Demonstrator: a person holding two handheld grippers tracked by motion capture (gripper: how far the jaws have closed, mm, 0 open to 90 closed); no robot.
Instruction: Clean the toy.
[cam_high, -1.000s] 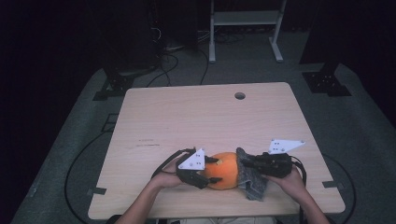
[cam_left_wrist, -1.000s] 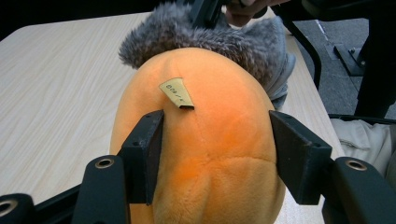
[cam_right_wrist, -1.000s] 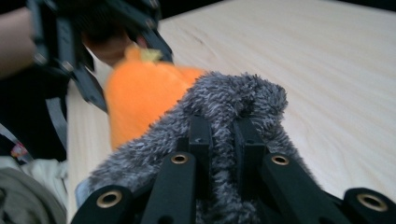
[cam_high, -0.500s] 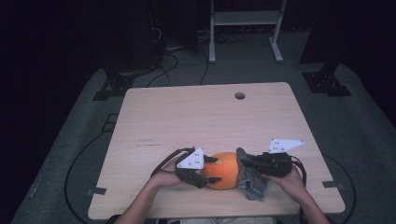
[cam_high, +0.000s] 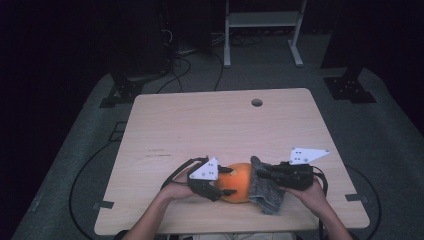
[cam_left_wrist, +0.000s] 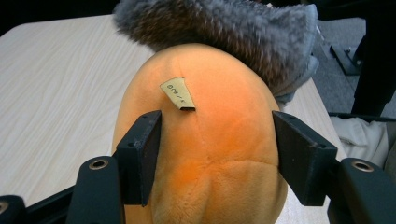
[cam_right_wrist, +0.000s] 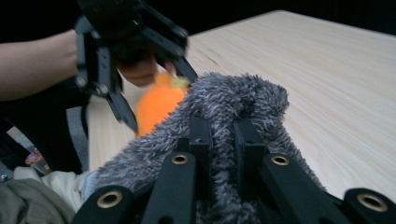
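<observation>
Wooden table (cam_high: 210, 125), orange plush (cam_left_wrist: 210, 154) between just-opening left tongs (cam_left_wrist: 215, 158), apparently loose, right tongs (cam_right_wrist: 224, 140) pinching grey fabric (cam_right_wrist: 233, 102)

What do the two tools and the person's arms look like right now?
Both are black with flat rectangular jaws and brass-ringed pivots. The left tool and right tool each carry a pale three-cornered plate dotted with holes and trail black cable. Forearms are bare, no sleeves.

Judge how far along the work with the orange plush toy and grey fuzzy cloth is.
Done: the right gripper is clamped on the grey fuzzy cloth, which lies against the round orange plush toy. In hand: the left gripper straddles the toy, and its jaws have just been opening. Left, probably: separating cloth from toy.
</observation>
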